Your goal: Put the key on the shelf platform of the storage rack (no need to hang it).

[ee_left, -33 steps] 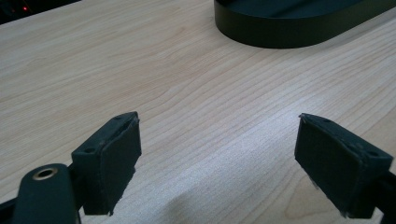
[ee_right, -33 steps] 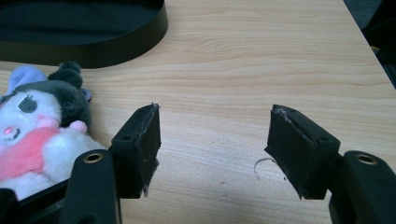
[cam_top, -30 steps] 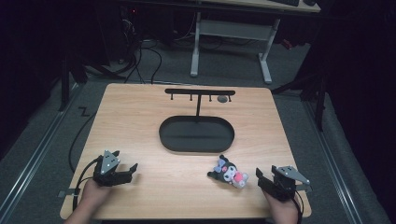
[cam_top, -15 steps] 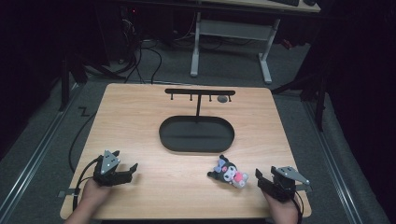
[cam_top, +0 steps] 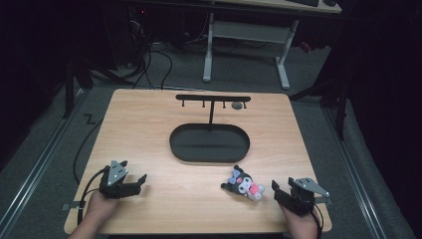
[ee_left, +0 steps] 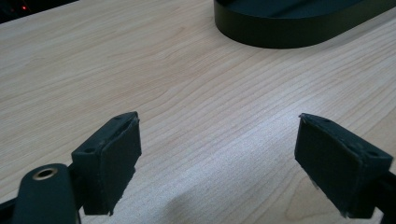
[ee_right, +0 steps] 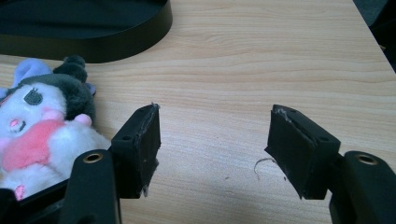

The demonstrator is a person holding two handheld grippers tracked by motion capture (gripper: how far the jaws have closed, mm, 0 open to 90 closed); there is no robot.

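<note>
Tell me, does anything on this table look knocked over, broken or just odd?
Mostly tidy. The plush toy lies tipped on its side on the wooden table, beside the right hand-held gripper, not in the black oval tray. That gripper's pads look frayed at the edges. Nothing is spilled.

The plush toy is white with a black hood, pink on its tummy and a bit of light purple. Behind it sits a black oval tray on the light wood table with wavy brown lines.

Bright, sharp table amid dark, dim surroundings
</note>
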